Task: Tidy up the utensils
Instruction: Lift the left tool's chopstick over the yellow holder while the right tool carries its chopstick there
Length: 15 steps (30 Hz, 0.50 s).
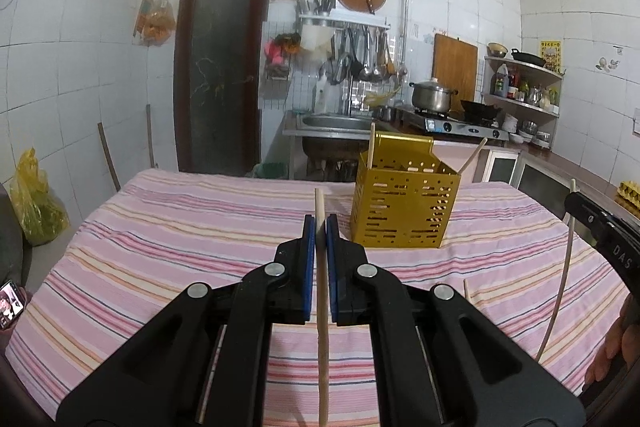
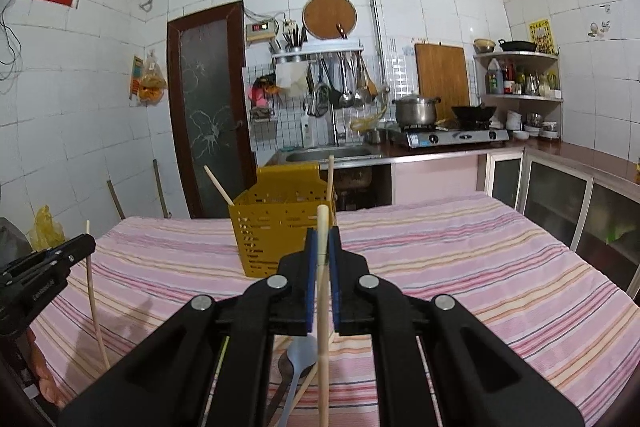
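Blue-padded, the left hand-held gripper (image 1: pixel 321 227) is clenched on a wooden chopstick (image 1: pixel 322 307) standing nearly upright, tip above the pads. The right hand-held gripper (image 2: pixel 322 239) likewise clamps its own upright chopstick (image 2: pixel 323 307). Beyond both, the yellow perforated utensil holder (image 1: pixel 402 205) stands on the striped surface (image 1: pixel 180 227).

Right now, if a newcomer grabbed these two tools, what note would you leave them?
Left gripper: fingers shut on a chopstick.
Right gripper: shut on another chopstick.
The yellow holder stands on the striped cloth, two chopsticks already inside.
Left: drop both held sticks in, then sort the pale spoon and the other utensils lying by it.
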{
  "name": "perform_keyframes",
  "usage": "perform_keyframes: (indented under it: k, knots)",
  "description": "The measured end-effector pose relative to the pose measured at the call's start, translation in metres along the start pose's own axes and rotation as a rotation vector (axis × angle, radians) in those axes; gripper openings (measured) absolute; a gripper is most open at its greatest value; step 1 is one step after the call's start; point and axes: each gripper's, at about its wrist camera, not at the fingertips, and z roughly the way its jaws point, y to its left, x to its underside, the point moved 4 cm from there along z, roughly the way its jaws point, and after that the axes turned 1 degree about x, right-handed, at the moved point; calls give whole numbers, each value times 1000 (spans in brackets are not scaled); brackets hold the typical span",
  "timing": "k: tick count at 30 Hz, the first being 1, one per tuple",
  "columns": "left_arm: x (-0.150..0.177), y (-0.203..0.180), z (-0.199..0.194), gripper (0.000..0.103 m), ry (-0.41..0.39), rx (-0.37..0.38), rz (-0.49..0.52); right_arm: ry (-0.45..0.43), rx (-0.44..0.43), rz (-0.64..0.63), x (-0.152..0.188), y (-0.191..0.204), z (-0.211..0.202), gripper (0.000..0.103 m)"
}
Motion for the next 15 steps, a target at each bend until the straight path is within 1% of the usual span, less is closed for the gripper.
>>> perform_keyframes:
  k: [6, 15]
  knots:
    - [-10, -1, -3, 4, -31, 4, 0, -43, -9, 6, -13, 1, -4, 6]
    - [-23, -2, 5, 4, -48, 9, -15, -76, -13, -18, -23, 9, 6, 6]
